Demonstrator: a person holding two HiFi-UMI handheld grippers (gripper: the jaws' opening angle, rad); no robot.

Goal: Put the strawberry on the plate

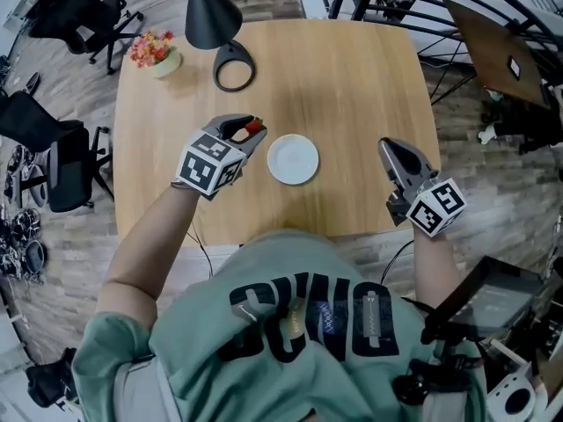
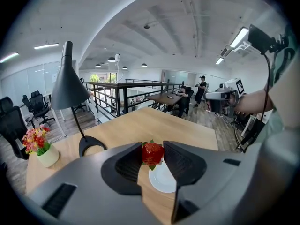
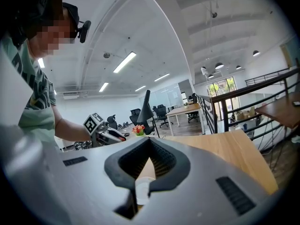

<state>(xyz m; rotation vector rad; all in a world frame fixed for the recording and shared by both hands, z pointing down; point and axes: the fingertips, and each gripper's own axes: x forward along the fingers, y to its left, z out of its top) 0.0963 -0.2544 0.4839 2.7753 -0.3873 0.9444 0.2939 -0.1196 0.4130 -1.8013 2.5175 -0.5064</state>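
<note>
left gripper view: the strawberry [image 2: 153,153] is pinched between the left gripper's [image 1: 250,133] jaws, over the table [image 1: 352,77] just off the white plate [image 1: 293,159] at its 10 o'clock. the right gripper [image 1: 387,146] sits well off at the plate's 3 o'clock, jaws closed on nothing.

1. Left gripper [image 1: 253,130], on an outstretched forearm left of centre, tilts downward with its jaws clamped on the strawberry [image 2: 153,153].
2. Right gripper [image 1: 388,147] is held at the right, nearly level, jaws together and empty.
</note>
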